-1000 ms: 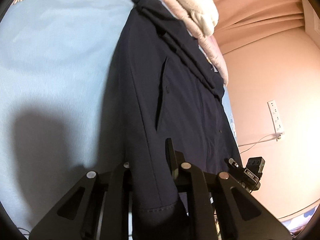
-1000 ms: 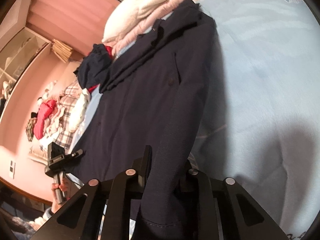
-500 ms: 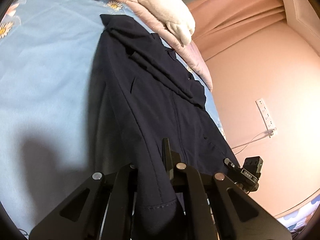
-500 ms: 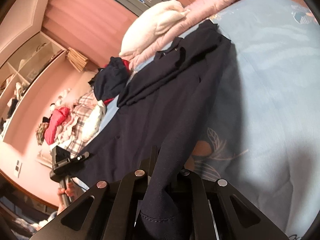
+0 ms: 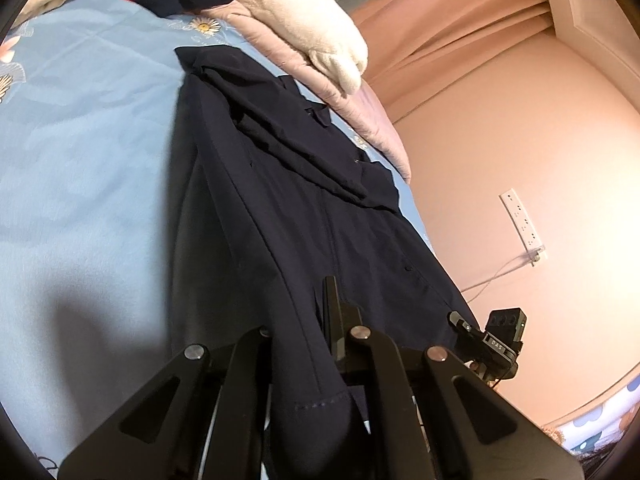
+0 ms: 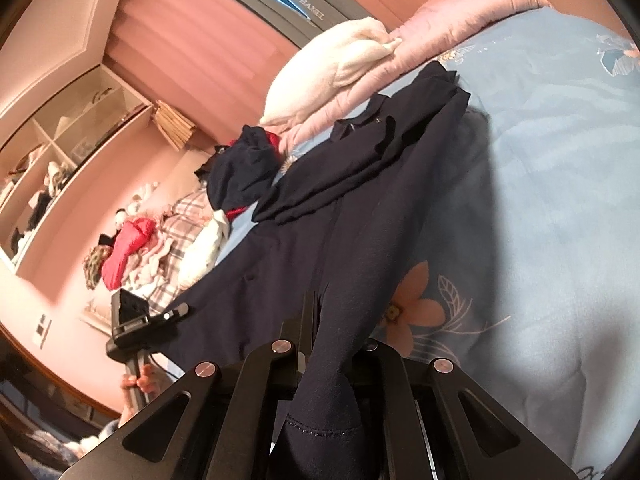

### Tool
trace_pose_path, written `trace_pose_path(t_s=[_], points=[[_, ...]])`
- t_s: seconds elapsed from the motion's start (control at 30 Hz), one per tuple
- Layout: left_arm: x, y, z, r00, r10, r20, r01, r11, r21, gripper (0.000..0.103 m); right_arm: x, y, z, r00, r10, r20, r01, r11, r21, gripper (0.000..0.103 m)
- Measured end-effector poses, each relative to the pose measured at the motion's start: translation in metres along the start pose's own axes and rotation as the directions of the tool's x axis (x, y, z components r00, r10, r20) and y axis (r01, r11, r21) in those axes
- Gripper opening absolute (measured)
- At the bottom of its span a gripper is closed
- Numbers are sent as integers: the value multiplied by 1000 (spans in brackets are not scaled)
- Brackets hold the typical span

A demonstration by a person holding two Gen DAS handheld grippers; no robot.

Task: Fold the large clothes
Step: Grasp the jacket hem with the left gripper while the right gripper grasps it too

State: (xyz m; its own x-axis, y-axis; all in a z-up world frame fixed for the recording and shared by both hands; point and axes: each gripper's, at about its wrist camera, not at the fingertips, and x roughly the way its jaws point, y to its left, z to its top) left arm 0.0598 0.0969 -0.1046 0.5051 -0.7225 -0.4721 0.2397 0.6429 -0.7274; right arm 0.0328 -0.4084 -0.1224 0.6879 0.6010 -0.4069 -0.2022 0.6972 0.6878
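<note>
A long dark navy garment (image 5: 304, 184) with a button front lies lengthwise on the light blue bedsheet (image 5: 80, 160), collar towards the pillows. My left gripper (image 5: 304, 320) is shut on the hem's left corner, and the cloth drapes over its left finger. My right gripper (image 6: 336, 320) is shut on the hem's right corner (image 6: 324, 400), which hangs down between its fingers. The hem is raised off the sheet (image 6: 540, 200). Each gripper shows in the other's view: the right one (image 5: 460, 320) and the left one (image 6: 176, 314), with a hand under it.
A white fluffy pillow (image 5: 312, 28) and a pink quilt (image 5: 360, 112) lie at the bed's head. A dark and red clothes pile (image 6: 244, 164) sits beside them, with more clothes (image 6: 160, 240) beyond. A socket strip (image 5: 522, 220) hangs on the pink wall.
Both grippers have risen with the hem corners pinched, lifting the garment's lower edge off the sheet. Both views now take in more of the bed's head.
</note>
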Motion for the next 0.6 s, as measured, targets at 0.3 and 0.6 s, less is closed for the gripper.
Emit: trace_pose_path(t_s=[0.3, 0.6], points=[[-8, -12, 0, 1000, -22, 9, 21, 999, 40, 3, -4, 6, 3, 1000, 24, 12, -24, 999, -24, 7], [-20, -24, -2, 999, -44, 12, 43, 997, 67, 3, -15, 15, 5, 999, 41, 25, -40, 998, -49, 7]])
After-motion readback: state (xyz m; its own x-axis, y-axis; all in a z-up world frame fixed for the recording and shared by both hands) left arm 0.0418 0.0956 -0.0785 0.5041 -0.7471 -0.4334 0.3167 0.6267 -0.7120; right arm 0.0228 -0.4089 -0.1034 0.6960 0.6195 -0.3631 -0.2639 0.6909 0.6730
